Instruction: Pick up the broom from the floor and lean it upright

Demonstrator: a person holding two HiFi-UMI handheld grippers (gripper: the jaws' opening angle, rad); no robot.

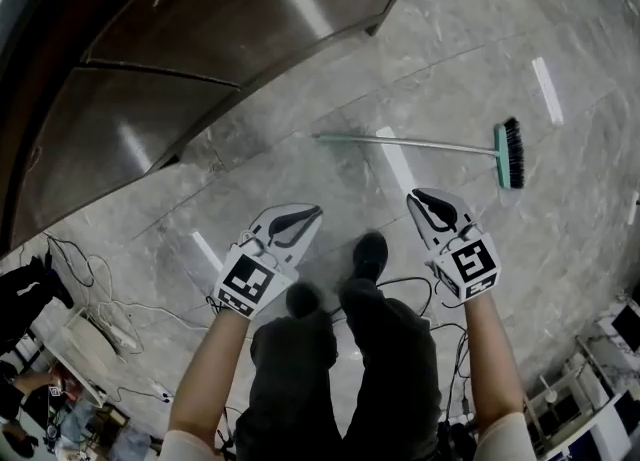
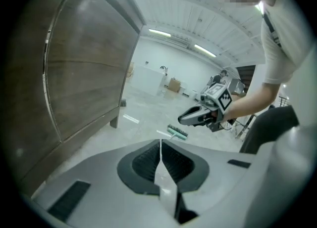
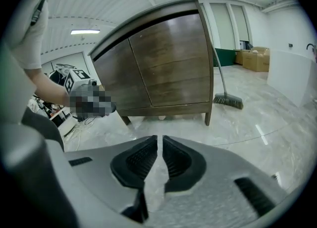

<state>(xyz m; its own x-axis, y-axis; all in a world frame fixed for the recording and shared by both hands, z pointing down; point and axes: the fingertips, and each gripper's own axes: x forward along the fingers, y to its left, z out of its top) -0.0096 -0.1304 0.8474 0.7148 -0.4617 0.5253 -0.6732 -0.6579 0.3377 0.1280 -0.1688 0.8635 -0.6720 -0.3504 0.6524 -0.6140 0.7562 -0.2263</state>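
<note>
Nearest, the person's dark trouser legs and one black shoe (image 1: 368,254) stand on the pale marble floor (image 1: 560,239). Loose cables (image 1: 110,324) trail over the floor to the near left.

Just beyond the knees, both bare forearms reach forward. The left hand-held gripper (image 1: 306,216) is clenched on nothing: in its own view the ribbed pads meet along a thin line. To its right, level with it and apart from it, the right hand-held gripper (image 1: 422,199) is released and empty. Its pads stand a narrow slit apart, with only floor showing through. Both point forward and downward and touch nothing.

Farther out, the broom (image 1: 430,144) lies flat on the floor, well clear of both grippers. Its thin teal handle runs left to right, and the dark-bristled brush head (image 1: 511,153) is at the right end, beyond the right hand-held gripper.

Beyond the handle's left tip and filling the far left stands a large dark wooden cabinet (image 1: 200,39) on short legs.

In the right gripper view, a second broom (image 3: 227,100) stands past the cabinet's right corner. Its bristles are on the floor and its handle tilts up towards the cabinet's edge.
</note>
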